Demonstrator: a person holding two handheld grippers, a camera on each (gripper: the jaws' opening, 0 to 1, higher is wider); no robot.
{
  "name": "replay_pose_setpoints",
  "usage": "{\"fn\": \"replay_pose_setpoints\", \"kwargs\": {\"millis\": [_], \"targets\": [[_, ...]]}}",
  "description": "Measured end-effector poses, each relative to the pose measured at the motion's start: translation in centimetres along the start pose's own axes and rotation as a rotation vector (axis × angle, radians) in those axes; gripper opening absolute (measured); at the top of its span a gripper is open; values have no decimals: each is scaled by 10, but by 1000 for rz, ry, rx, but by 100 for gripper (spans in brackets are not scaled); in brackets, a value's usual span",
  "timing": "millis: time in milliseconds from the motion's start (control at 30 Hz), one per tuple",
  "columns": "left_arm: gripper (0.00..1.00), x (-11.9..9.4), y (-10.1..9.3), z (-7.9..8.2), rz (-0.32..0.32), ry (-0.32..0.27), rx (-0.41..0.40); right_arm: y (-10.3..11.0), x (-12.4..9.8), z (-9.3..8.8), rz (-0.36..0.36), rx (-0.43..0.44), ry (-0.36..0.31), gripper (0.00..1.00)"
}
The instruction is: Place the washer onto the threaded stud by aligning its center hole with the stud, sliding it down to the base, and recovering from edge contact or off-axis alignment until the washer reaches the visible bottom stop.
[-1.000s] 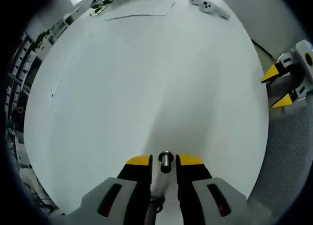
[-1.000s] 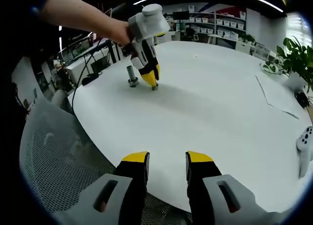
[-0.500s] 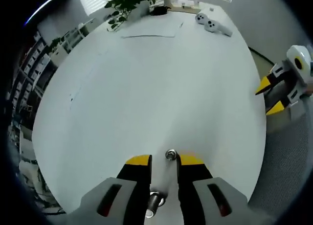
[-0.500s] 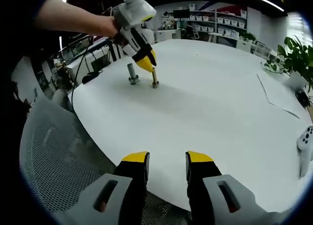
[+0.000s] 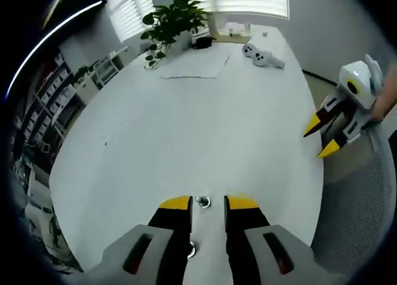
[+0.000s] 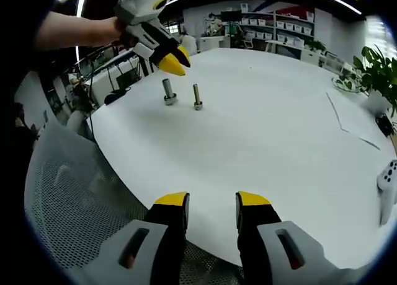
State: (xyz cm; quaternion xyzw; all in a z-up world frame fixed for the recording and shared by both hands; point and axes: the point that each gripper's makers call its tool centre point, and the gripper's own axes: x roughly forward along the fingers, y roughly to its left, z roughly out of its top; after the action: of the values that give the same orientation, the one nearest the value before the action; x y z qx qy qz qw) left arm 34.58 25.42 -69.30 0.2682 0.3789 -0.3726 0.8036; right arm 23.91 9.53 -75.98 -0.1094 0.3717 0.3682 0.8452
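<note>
Two upright studs stand near the table's far-left edge in the right gripper view: a thick grey stud [image 6: 168,90] and a thinner stud [image 6: 196,96] with a wider ring at its base, which may be the washer. My left gripper [image 6: 173,63] hangs above and to the left of them, touching neither. From above, the thin stud [image 5: 201,202] shows as a small round top between the jaws of my left gripper [image 5: 209,204], far below them; the jaws hold nothing. My right gripper [image 6: 212,204] stands open over the table's near edge, with its yellow tips [image 5: 321,140] apart.
The round white table [image 6: 267,130] has a sheet of paper [image 5: 195,68], two white controllers [image 5: 260,54] and a potted plant [image 5: 170,21] at its far side. A grey mesh chair [image 6: 68,210] sits by the near edge. Shelves and desks line the room.
My left gripper has lifted up off the thin stud, which stays standing on the table. The right gripper has not moved.
</note>
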Motion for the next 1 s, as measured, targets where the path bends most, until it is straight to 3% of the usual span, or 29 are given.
{"fn": "replay_pose_setpoints", "kwargs": {"millis": [200, 433, 833, 933, 1000], "targets": [[18, -10, -4, -12, 25, -36, -65, 1, 0, -1, 2, -3, 8, 33], [18, -29, -3, -25, 87, -128, -160, 1, 0, 0, 1, 2, 4, 33], [20, -51, -5, -55, 155, -199, -270, 0, 1, -4, -1, -5, 21, 33], [20, -58, -6, -61, 177, -234, -334, 0, 1, -4, -2, -6, 25, 33], [22, -61, -9, -66, 199, -239, -325, 0, 1, -5, -1, -6, 29, 33]]}}
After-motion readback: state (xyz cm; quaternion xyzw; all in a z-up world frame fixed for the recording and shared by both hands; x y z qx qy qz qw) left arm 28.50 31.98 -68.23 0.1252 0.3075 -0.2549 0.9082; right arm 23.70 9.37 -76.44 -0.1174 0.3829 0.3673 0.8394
